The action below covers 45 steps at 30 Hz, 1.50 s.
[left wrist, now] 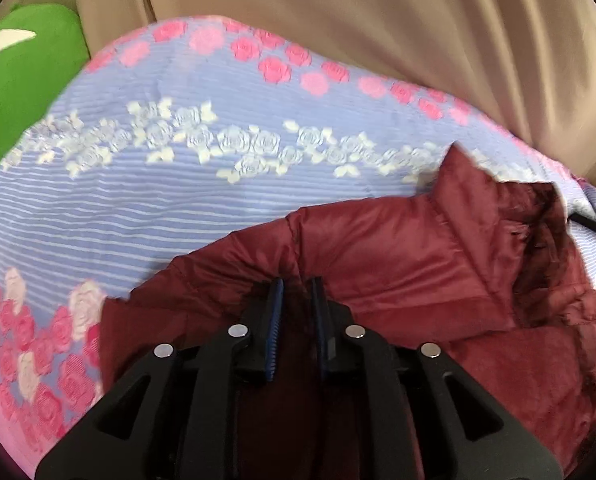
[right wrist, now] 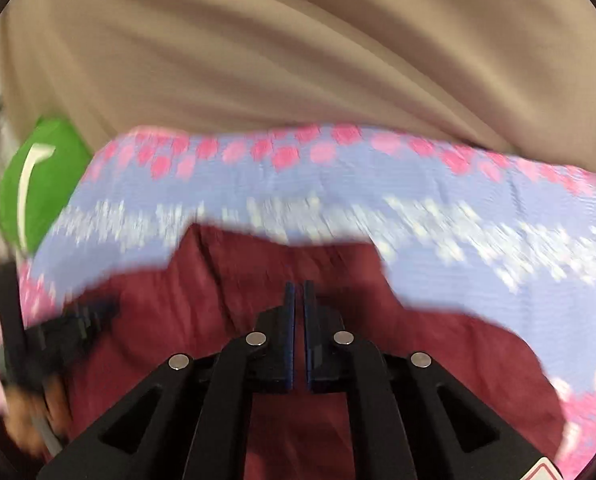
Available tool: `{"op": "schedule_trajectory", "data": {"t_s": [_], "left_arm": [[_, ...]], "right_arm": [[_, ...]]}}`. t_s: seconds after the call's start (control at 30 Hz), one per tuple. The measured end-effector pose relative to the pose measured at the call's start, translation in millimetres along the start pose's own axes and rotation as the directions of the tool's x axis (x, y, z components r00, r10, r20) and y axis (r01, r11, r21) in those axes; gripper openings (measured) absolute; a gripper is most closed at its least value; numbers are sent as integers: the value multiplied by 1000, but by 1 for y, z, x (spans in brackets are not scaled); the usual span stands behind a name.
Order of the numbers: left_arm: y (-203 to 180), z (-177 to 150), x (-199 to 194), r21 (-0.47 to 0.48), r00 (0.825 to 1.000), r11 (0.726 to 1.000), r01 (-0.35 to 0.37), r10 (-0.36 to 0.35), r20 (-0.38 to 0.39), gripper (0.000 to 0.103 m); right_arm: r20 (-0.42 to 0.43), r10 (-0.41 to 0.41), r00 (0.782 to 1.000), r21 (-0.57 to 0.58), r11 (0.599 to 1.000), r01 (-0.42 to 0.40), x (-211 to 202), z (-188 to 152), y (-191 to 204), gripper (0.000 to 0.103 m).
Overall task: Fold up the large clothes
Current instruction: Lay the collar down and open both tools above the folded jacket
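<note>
A dark red padded jacket lies on the bed with its collar standing up at the right. My left gripper is low over the jacket's near part, its blue-padded jaws close together with a dark fold of the jacket pinched between them. In the blurred right wrist view the jacket spreads under my right gripper, whose jaws are shut with only a hairline gap; the blur hides whether any cloth is caught there. The left gripper and the hand that holds it show at that view's left edge.
The bed carries a lilac striped bedspread with pink and white roses. A beige curtain hangs along its far side. A green cushion sits at the far left. A thin black strip lies at the right edge.
</note>
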State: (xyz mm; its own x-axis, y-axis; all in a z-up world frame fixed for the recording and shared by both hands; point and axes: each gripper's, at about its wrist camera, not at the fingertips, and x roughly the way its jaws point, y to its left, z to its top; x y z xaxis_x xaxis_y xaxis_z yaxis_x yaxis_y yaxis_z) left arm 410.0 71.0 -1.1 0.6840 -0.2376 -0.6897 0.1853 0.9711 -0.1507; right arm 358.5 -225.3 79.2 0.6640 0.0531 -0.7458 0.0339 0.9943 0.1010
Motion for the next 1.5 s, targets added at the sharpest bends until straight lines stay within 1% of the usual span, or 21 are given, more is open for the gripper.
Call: {"op": "schedule_trajectory", "data": {"t_s": [0.07,0.17,0.3,0.33,0.4,0.43,0.47,0.57,0.63,0.67,0.73,0.8,0.87,0.93,1.0,1.07,1.2,1.23,1.33,1.43,1.5], "left_arm": [[-17,5,-23,14,995,996,86,-87,42,15],[-63,10,-20,105,993,988,114,-115,6,30],[-105,9,29,192,996,981,33,-17,-85,30],[-105,9,37,187,995,982,25,-6,-98,30],[-97,11,42,137,995,990,47,-34,-97,30],[-95,12,40,123,994,991,58,-47,-96,30],[-93,13,39,122,994,990,64,-53,-95,30],[-96,13,43,142,995,988,54,-41,-89,30],[-100,16,45,157,997,987,34,-21,-80,31],[-102,18,46,160,997,987,25,-13,-76,33],[-99,22,42,135,997,990,30,-20,-73,33],[-86,26,24,88,998,995,47,-44,-43,33],[-74,26,-3,77,998,995,69,-68,-13,45],[-66,17,-29,82,996,993,84,-84,2,57],[-55,0,-52,100,995,990,95,-96,0,59],[-40,-23,-66,117,996,989,88,-84,-34,59],[-19,-69,-71,131,993,991,30,-15,-113,58],[-14,-76,-71,125,993,992,17,-2,-122,59],[-1,-91,-81,104,994,995,-4,16,-109,58],[5,-95,-85,84,994,996,-28,36,-102,58],[7,-95,-91,46,995,999,-23,27,-99,57]], "right_arm": [[-39,18,999,-21,1000,-19,-3,-18,-9,4],[-100,3,995,-49,999,-8,20,-31,-11,4],[-147,-34,989,0,999,34,54,-25,-28,0],[-131,-28,991,34,999,33,57,-20,-35,0],[-75,-36,997,139,989,46,46,-11,-50,0],[-44,-12,999,156,988,19,35,-11,-49,5],[-39,19,999,127,992,-14,29,-12,-41,12],[-107,58,993,-56,996,-64,37,-24,1,10],[-147,-34,989,-147,989,12,60,-28,16,5],[-150,-73,986,-128,990,54,70,-24,11,2],[-134,10,991,40,999,-5,67,-12,-13,2],[-39,-39,998,140,989,44,36,-2,-34,11],[17,-34,999,144,989,31,-6,-4,-43,14],[22,-22,1000,125,992,19,-37,-17,-44,15],[11,9,1000,95,995,-10,-69,-48,-46,18],[-16,9,1000,71,997,-8,-81,-77,-46,18],[-137,-28,990,55,998,36,-70,-147,-49,17],[-168,-50,985,67,996,62,-65,-165,-54,8],[-138,-35,990,93,994,48,-67,-185,-71,6],[-140,-11,990,205,978,40,-79,-189,-88,5],[-117,-22,993,225,973,47,-91,-185,-87,15]]}}
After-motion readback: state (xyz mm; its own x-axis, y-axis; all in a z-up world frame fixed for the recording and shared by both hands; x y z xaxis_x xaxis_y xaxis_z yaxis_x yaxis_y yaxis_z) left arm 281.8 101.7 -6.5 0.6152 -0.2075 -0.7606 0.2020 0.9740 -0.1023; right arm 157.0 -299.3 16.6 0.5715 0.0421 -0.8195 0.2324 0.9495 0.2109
